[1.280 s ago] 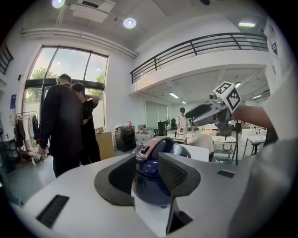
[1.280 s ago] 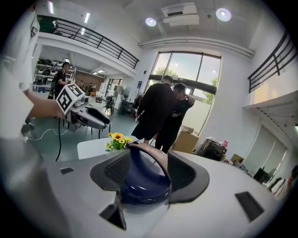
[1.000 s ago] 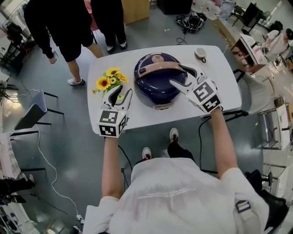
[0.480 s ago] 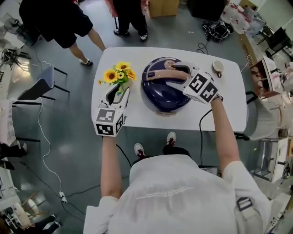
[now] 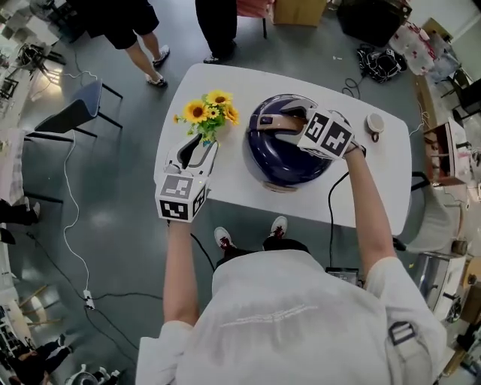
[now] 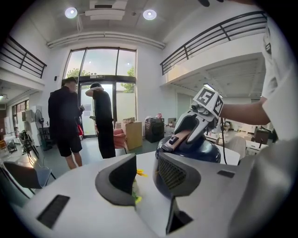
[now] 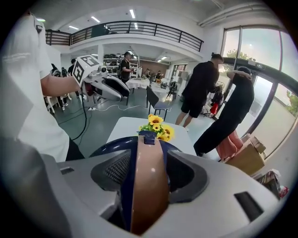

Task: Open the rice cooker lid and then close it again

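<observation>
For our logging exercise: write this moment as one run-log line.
lid shut | right gripper just been closing, handle between fingers, unclamped | left gripper open, empty, near flowers

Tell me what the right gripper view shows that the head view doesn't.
Only the right gripper view: the right tool straddles the brown lid handle; its jaws have just been closing, not visibly pressing it. A balcony railing runs overhead. Only the head view: a small round object at the right edge of the white table, and the person's shoes. Both: the navy rice cooker, sunflowers, left tool, that table, two bystanders.
</observation>
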### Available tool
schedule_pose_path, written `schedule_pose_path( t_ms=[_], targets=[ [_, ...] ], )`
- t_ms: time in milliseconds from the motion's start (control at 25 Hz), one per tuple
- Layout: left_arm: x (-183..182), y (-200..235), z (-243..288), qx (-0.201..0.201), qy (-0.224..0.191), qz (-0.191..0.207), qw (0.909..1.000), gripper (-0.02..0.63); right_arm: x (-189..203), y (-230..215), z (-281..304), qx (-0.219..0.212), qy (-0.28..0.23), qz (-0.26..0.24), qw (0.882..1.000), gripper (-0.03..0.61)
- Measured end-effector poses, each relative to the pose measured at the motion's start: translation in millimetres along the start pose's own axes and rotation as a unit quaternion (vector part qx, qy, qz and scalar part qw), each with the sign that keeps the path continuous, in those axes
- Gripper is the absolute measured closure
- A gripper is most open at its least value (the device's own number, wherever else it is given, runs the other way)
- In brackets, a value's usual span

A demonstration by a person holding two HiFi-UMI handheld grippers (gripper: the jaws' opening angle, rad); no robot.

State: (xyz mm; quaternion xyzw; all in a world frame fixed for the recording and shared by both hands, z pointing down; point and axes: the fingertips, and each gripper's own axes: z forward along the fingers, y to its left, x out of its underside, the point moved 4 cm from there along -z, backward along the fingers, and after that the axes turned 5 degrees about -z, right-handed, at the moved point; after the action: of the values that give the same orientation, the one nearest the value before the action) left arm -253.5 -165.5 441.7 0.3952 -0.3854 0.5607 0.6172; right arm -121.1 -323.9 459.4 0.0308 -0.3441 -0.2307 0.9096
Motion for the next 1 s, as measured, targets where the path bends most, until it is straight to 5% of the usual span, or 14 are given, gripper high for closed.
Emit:
schedule_pose_path(
  t_ms=[200, 1000],
  targets=[
    [11, -1, -2, 0.003, 0.008, -0.006, 0.9999, 0.453, 4, -2, 14, -0.003, 0.018, -0.009, 1.0, 0.368],
    [13, -19, -4, 0.023, 0.011, 0.009, 0.9996, 0.453, 3, -2, 9, 0.001, 0.008, -0.011, 1.0, 0.37]
  ],
)
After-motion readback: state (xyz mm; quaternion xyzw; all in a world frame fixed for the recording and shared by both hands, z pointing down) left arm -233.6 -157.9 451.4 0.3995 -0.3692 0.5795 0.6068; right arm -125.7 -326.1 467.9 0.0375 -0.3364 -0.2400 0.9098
